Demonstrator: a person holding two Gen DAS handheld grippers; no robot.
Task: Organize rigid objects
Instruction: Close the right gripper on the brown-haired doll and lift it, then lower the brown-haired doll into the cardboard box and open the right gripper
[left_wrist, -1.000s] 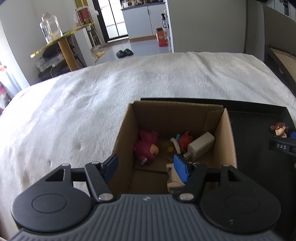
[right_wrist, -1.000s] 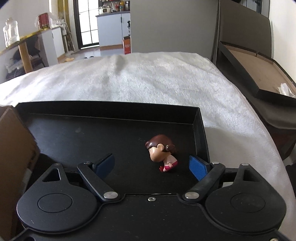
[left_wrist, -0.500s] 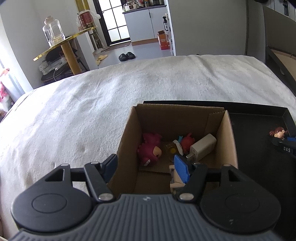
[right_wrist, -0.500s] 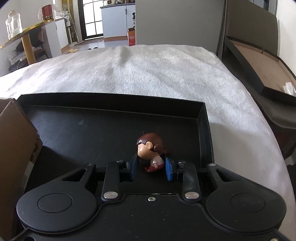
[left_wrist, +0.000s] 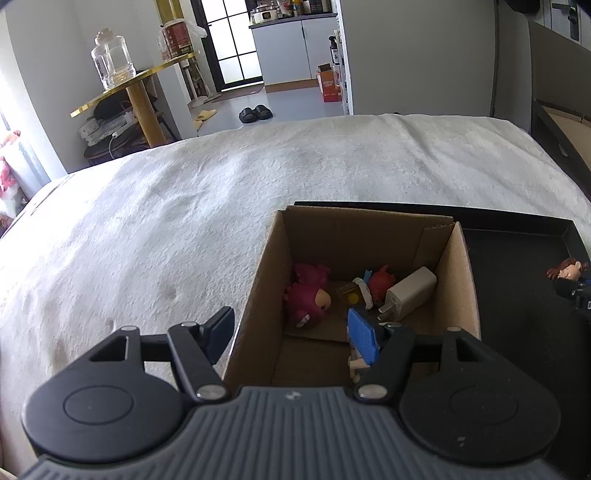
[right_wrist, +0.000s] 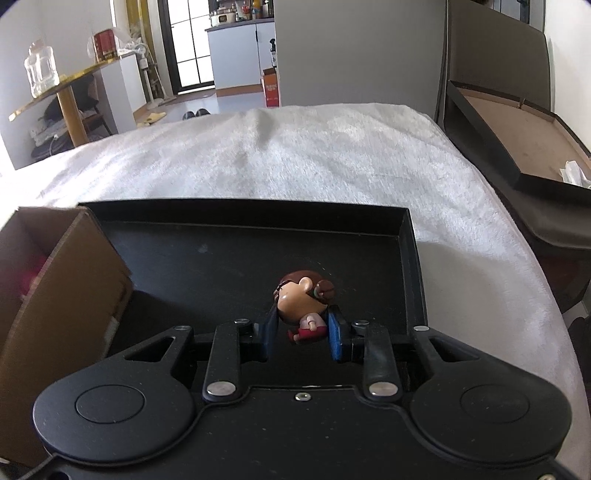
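1. Between the blue pads of my right hand-held gripper (right_wrist: 302, 334) sits the brown-haired figurine (right_wrist: 301, 302), clamped at its body, head tipped over toward 9 o'clock; whether it has left the floor of the black tray (right_wrist: 412, 254) I cannot tell.
2. My left hand-held gripper (left_wrist: 291, 332) has its jaws wide apart, holding nothing, one finger outside the left wall of the cardboard box (left_wrist: 458, 273) and one over its inside.
3. The box stands at the tray's 9 o'clock end, on the white bed cover (left_wrist: 184, 221). It already holds a magenta plush-like toy (left_wrist: 308, 299), a small red toy (left_wrist: 380, 284), a white charger plug (left_wrist: 408, 293) and another small figure mostly hidden by my finger.
4. I judge the step in hand to be the pick-up of the last loose figurine.
5. Next I would lift it clear of the box wall, carry it toward 9 o'clock, and release it over the free patch of cardboard near the front. With the grip this low, the big head may swing.
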